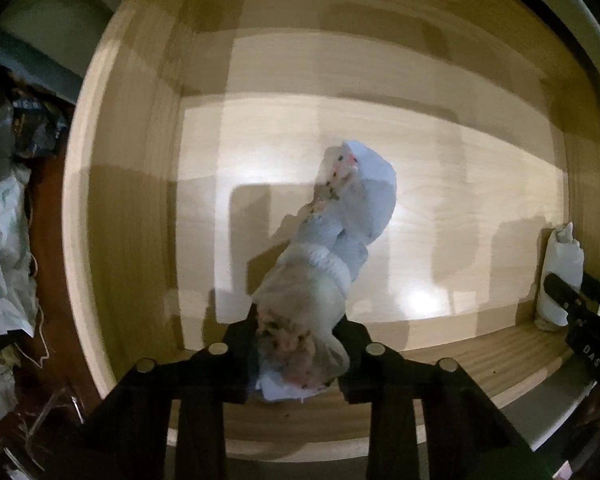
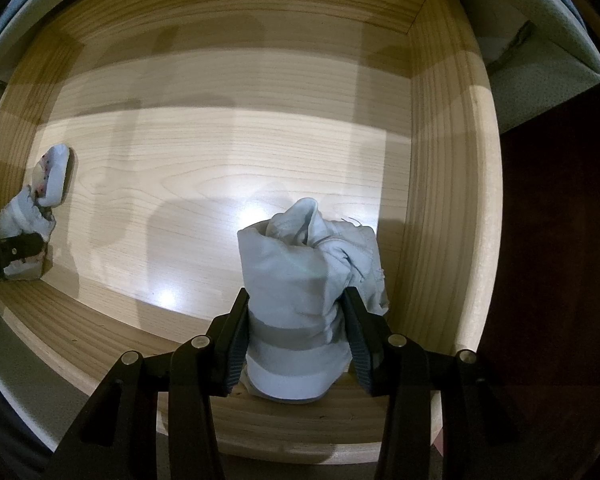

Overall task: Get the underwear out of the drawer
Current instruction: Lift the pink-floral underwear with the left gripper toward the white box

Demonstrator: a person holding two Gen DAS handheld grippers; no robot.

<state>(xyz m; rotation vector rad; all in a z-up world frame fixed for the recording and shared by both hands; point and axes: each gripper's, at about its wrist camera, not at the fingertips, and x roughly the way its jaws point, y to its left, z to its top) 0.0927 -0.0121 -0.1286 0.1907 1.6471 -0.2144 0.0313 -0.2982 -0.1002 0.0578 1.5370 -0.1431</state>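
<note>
Nearest the left wrist camera, the left gripper (image 1: 298, 354) pointed straight down into the open drawer (image 1: 132, 240), and its fingers (image 1: 240, 344) were closed on the near end of a rolled piece of patterned underwear (image 1: 332, 248). The roll ran away from the fingers toward the far side, its pale outer wrap and spotted inner cloth both showing, and its far end seemed to rest on the wooden drawer floor. A hold at one end like this probably suited a straight lift, though the free length could sag or unroll on the way up.

In the right wrist view, the right gripper (image 2: 296, 340) likewise pointed down, with its fingers (image 2: 358, 340) clamped on the sides of a second roll, the white underwear (image 2: 308, 280), across its banded near part. That roll sat by the near wall at the drawer's right end, close to the right wall, its loose folds bunched at the far end. The hold looked square and secure.

Both rolls were inside the drawer, well apart, one at each end; neither looked clear of the walls yet. Farther off, the rest of the drawer floor lay bare and glossy. Outside the drawer's left wall, crumpled bags (image 1: 4, 220) lay in a heap.
</note>
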